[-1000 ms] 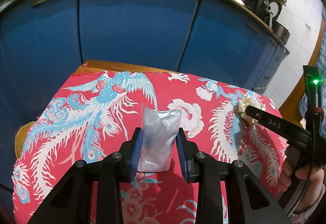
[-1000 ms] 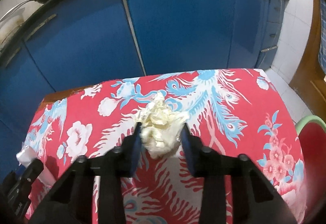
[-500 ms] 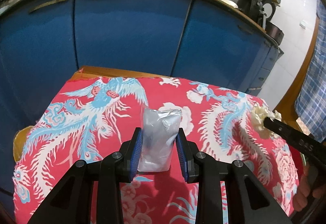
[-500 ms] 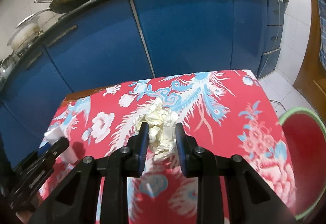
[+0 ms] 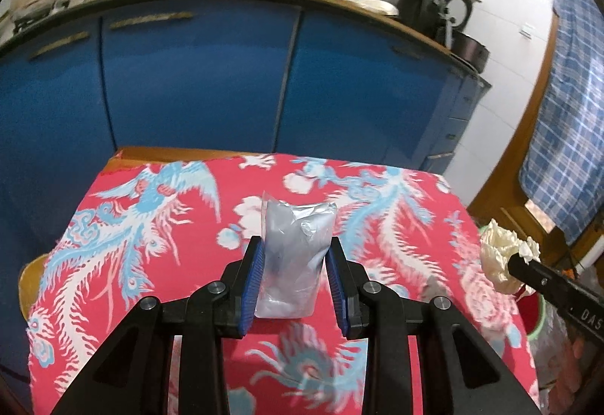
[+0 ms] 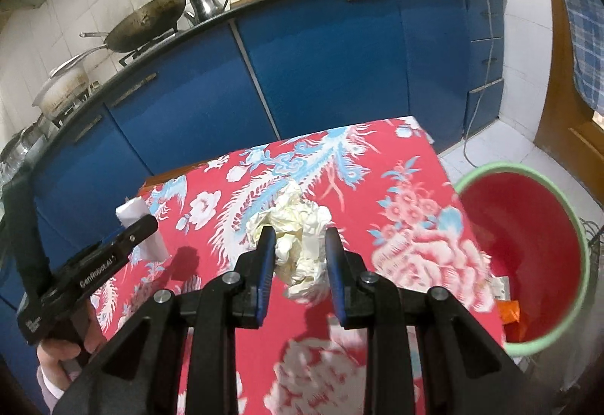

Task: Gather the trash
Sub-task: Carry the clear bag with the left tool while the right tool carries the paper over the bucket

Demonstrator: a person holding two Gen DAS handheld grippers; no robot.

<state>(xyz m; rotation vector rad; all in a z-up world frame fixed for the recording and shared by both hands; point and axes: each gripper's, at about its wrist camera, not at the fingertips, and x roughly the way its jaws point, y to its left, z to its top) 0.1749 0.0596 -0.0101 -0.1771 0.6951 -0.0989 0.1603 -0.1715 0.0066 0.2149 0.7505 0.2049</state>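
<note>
Left gripper [image 5: 294,279] pinched closed, right gripper [image 6: 296,262] likewise, both angled downward, seemingly raised.

A clear plastic packet [image 5: 296,256], crinkled and silvery-grey, stands upright above the red floral tablecloth [image 5: 158,233], off its surface. A crumpled cream paper wad [image 6: 298,245] hangs over the same cloth's right part, beside the red bin [image 6: 528,249] (green-rimmed, with orange scraps inside)

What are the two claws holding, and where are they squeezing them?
The left claw squeezes a clear plastic bag by the sides of its lower half. The right claw squeezes a crumpled paper ball by its two sides.
</note>
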